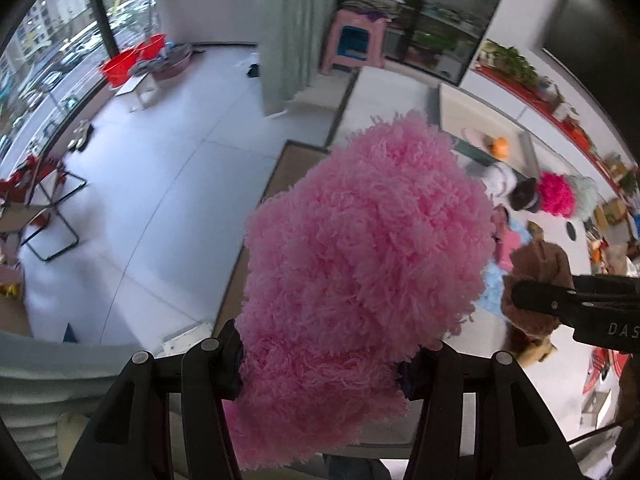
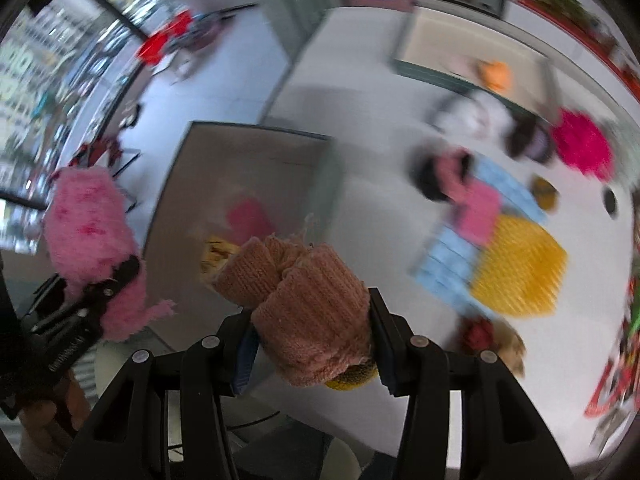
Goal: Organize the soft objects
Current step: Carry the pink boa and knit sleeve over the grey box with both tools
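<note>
My left gripper [image 1: 320,360] is shut on a fluffy light-pink yarn piece [image 1: 360,256] that fills the middle of the left wrist view. In the right wrist view the same pink fluff [image 2: 88,232] hangs at the left, with the left gripper [image 2: 100,300] below it. My right gripper [image 2: 312,344] is shut on a folded salmon knitted piece [image 2: 308,312], with something yellow knitted [image 2: 352,378] under it. Beneath them stands a grey box [image 2: 256,168] holding a red item [image 2: 248,216] and a yellow one [image 2: 216,256]. From the left wrist, the right gripper [image 1: 520,296] appears at the right, holding the brownish knit [image 1: 536,264].
On the white table [image 2: 360,220] lie a blue cloth [image 2: 452,256], a yellow knit mat [image 2: 520,268], a pink cloth [image 2: 478,212], a magenta pompom [image 2: 584,144] and an orange item [image 2: 496,74] in a second box [image 2: 424,68]. Left of the table is open floor [image 1: 160,180] with red basins [image 1: 120,66].
</note>
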The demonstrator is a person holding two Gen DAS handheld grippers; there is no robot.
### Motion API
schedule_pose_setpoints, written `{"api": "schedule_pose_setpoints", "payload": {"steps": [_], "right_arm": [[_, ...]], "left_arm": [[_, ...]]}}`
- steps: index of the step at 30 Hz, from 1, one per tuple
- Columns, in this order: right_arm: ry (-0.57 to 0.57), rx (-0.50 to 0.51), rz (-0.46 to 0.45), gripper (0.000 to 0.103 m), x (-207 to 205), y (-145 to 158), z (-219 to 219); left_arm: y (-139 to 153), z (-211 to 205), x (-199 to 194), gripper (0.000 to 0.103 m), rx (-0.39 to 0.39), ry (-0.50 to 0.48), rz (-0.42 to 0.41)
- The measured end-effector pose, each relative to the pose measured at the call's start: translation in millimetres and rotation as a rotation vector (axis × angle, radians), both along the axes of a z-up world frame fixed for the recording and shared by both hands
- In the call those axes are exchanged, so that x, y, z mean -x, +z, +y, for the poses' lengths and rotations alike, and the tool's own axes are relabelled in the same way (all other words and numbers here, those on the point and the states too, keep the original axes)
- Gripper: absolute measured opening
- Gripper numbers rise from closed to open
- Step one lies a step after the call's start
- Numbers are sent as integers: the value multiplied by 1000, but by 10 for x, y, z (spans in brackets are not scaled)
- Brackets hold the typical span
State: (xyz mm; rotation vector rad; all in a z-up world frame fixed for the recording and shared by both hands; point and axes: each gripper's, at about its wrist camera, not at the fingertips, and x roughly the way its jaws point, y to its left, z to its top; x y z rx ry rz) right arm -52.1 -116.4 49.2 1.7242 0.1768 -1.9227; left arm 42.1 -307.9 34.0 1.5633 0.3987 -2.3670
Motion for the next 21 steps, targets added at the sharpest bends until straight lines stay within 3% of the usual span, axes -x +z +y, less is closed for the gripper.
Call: {"api": "schedule_pose_setpoints", "payload": {"steps": [16, 19, 21], "right_arm": [[209, -70, -15, 53, 393, -451, -1002], [243, -90, -14, 57, 473, -616, -1166], [264, -103, -38, 74, 530, -765, -1262]], "left_arm": [[-570, -80, 93, 56, -57, 110, -97], [-635, -44, 147, 78, -31, 115, -107], [-683, -10, 179, 97, -27, 106, -122]]}}
